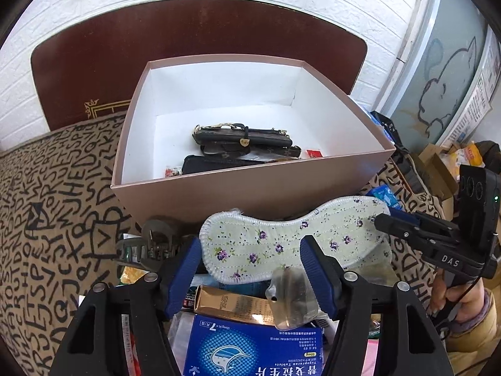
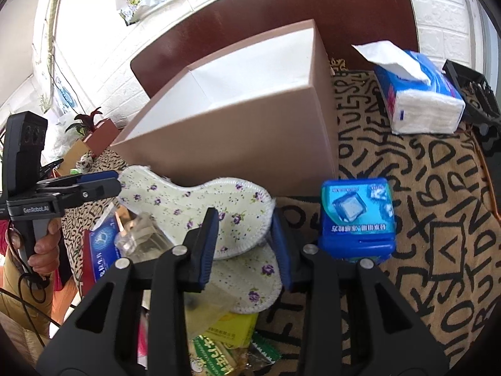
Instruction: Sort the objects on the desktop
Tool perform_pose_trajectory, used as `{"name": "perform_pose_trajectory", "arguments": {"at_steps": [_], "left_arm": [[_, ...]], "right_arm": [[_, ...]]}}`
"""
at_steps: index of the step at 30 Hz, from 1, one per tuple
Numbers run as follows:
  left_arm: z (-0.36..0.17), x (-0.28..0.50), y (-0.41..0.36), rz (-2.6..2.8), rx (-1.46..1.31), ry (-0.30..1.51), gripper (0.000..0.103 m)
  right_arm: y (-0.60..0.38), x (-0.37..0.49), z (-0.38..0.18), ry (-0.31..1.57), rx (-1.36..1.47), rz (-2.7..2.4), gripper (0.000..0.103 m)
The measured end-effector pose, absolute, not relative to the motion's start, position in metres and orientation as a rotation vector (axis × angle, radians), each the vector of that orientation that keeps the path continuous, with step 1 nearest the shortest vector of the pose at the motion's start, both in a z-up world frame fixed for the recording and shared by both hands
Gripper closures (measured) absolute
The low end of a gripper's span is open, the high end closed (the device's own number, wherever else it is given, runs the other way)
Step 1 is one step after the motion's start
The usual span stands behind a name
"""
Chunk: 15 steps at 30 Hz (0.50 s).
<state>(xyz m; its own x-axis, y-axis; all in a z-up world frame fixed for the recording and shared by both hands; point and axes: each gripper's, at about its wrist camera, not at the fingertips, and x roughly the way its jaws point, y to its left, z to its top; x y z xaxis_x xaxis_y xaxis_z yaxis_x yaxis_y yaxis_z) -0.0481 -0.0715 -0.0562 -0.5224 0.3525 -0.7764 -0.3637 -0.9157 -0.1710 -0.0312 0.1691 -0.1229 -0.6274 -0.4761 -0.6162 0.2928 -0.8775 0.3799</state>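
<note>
A floral insole (image 1: 291, 238) lies on a heap of small items in front of the pink box (image 1: 250, 191). My left gripper (image 1: 250, 269) is open, its blue pads either side of the insole's heel end. In the right wrist view my right gripper (image 2: 245, 244) is open around the other end of the same insole (image 2: 200, 206), above a second insole (image 2: 250, 285). The box (image 2: 250, 144) holds dark wallets and pouches (image 1: 244, 147). Each gripper shows in the other's view: the right (image 1: 404, 225) and the left (image 2: 90, 185), both touching the insole's ends.
A blue medicine box (image 1: 250, 347), a gold box (image 1: 231, 304), a clear bottle (image 1: 291, 297) and a hair claw (image 1: 150, 244) lie in the heap. A blue container (image 2: 357, 216), tissue pack (image 2: 419, 94) and black basket (image 2: 472, 94) sit on the patterned cloth (image 2: 438, 219).
</note>
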Motion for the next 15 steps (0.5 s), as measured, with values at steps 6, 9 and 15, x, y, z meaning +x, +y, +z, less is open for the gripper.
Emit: {"name": "perform_pose_trajectory", "arguments": {"at_steps": [6, 9, 15], "left_arm": [[-0.070, -0.051, -0.073, 2.327, -1.270, -0.071, 0.061], [-0.083, -0.056, -0.068, 2.309, -1.339, -0.066, 0.067], [-0.095, -0.060, -0.066, 2.302, -1.385, -0.040, 0.054]], "right_arm": [[0.165, -0.031, -0.122, -0.357, 1.038, -2.422, 0.067], [0.158, -0.031, -0.129, -0.328, 1.055, -2.437, 0.074], [0.161, -0.034, -0.135, -0.355, 1.069, -2.425, 0.078]]}}
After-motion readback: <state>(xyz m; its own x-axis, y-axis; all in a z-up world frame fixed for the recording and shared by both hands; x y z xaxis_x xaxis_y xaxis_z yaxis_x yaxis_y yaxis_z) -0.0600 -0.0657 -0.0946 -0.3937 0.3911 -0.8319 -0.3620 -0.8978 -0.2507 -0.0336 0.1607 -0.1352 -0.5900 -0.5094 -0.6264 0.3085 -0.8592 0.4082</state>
